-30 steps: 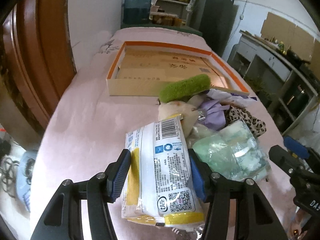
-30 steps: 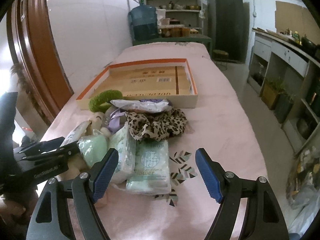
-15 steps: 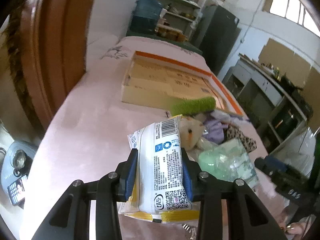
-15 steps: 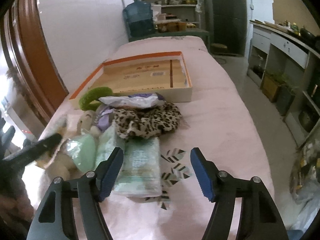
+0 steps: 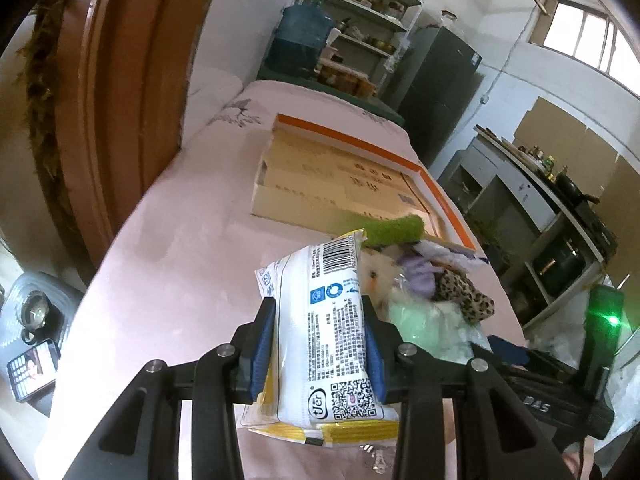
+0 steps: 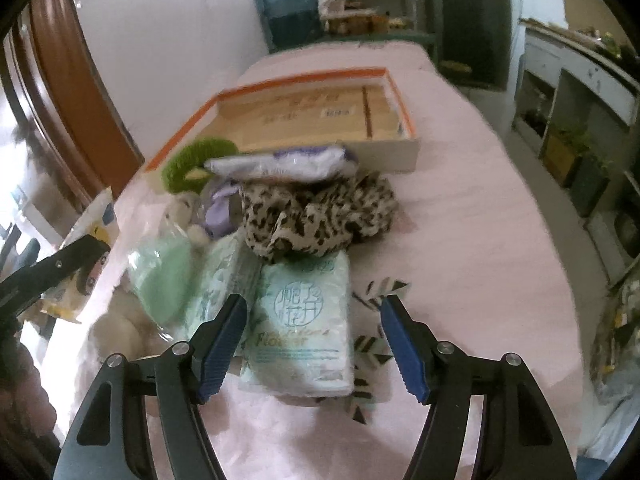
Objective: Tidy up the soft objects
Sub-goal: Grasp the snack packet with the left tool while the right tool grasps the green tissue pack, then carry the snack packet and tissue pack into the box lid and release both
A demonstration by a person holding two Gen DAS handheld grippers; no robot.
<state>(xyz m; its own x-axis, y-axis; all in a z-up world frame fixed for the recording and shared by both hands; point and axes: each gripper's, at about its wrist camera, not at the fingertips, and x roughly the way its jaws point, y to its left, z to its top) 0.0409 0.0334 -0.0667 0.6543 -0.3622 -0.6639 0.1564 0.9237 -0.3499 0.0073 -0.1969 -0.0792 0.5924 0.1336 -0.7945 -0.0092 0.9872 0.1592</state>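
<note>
My left gripper (image 5: pixel 320 344) is shut on a white and yellow tissue pack (image 5: pixel 324 332) and holds it above the pink table (image 5: pixel 172 248). My right gripper (image 6: pixel 312 344) is open, its fingers on either side of a pale green tissue pack (image 6: pixel 304 320) that lies on the table. Behind it lie a leopard-print cloth (image 6: pixel 320 212), a purple and white bag (image 6: pixel 280 162), a green fuzzy ring (image 6: pixel 196 158), a mint green packet (image 6: pixel 164 276) and a small plush toy (image 6: pixel 180 210). The orange-rimmed cardboard box (image 6: pixel 316 120) stands open beyond the pile.
A brown wooden door (image 5: pixel 100 100) stands at the left. A phone (image 5: pixel 34 368) lies on a low stand below the table's left edge. Shelves, a water jug (image 5: pixel 300 40) and a dark cabinet (image 5: pixel 440 80) are beyond the table's far end.
My left gripper closed on the white and yellow tissue pack and lifted it off the pile. My right gripper moved forward over the pale green pack, still open.
</note>
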